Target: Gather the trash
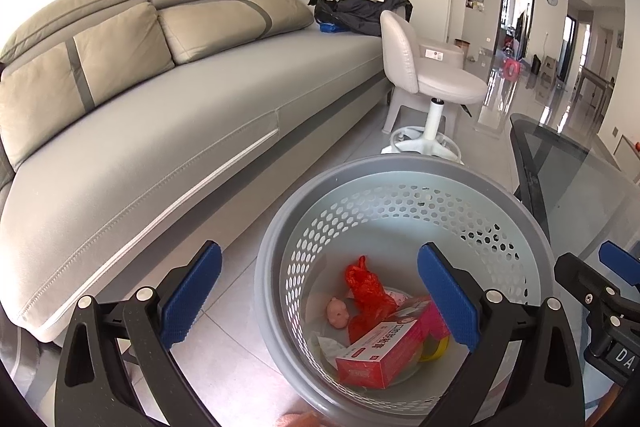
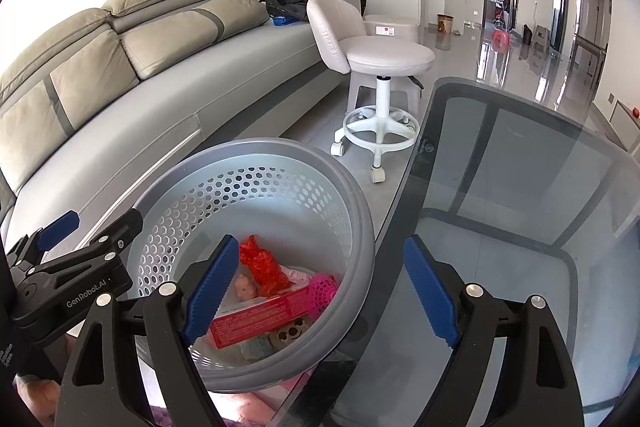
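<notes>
Here, both grippers spread wide, empty: left gripper (image 1: 320,297) above the bin's rim, right gripper (image 2: 322,291) straddling the rim and the glass table (image 2: 520,155) edge. Grey perforated bin (image 1: 276,227) on the floor between sofa (image 1: 160,131) and table. Inside: one red box (image 1: 378,353), one red bag (image 1: 366,289), one pink ball (image 2: 322,291).

Both cameras ride on the handheld grippers and look steeply down and forward. The left wrist view hangs close above the grey perforated basket (image 1: 400,187), sofa (image 1: 160,131) at its left. The right wrist view sits just beside it, over the glass table (image 2: 520,187). Both share basket, sofa and white stool (image 2: 380,59).
</notes>
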Demonstrator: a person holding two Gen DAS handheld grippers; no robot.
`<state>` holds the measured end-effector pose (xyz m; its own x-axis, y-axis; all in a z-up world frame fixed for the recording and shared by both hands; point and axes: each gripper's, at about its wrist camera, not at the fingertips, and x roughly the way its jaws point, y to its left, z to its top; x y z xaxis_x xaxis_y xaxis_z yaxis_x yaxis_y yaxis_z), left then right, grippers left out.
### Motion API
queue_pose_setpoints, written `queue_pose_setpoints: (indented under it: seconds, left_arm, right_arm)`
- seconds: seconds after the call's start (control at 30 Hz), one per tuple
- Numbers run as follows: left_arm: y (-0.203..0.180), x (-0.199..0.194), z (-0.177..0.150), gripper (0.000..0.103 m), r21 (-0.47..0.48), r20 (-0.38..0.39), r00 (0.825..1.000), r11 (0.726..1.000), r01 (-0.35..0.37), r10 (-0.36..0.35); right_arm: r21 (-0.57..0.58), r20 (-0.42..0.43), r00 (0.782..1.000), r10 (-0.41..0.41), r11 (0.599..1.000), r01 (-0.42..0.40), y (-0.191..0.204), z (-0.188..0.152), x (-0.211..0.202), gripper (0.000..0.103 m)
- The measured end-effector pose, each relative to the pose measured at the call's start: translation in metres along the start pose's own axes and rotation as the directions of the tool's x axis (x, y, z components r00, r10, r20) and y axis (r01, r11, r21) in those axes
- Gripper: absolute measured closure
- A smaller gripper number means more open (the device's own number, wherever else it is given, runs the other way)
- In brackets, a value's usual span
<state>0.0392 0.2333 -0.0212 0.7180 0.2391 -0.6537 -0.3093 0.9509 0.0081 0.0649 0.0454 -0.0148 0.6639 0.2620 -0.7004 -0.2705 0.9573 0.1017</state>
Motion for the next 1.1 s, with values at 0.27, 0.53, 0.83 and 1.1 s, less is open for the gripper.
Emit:
queue_pose_setpoints:
  seconds: [0.27, 0.53, 0.83, 1.1]
  left_arm:
    - [0.0028, 0.002, -0.0009, 0.007, -0.012, -0.008, 1.0, 1.0, 0.003, -0.003]
    - [-0.0026, 0.0005, -0.0027, 0.007, 0.014, 0.004, 1.0, 1.0, -0.008, 0.008]
    - [-0.0035, -0.0004, -0.0031, 0.007, 0.014, 0.005, 1.0, 1.0, -0.005, 0.005]
    - [-0.0038, 0.0002, -0.0035, 0.007, 0.013, 0.001, 1.0, 1.0, -0.006, 0.006]
  right_arm:
    - [-0.004, 0.006, 1.0, 0.0, 1.0, 0.0, 0.002, 0.0004, -0.0005, 0.023]
    - [-0.004, 0.006, 1.0, 0.002, 1.0, -0.002, 0.0026, 0.0007, -0.0007, 0.022]
    - [-0.004, 0.006, 1.0, 0.002, 1.0, -0.002, 0.0027, 0.0004, -0.0008, 0.023]
    - [-0.006, 0.007, 1.0, 0.003, 1.0, -0.003, 0.0052, 0.0022, -0.0028, 0.023]
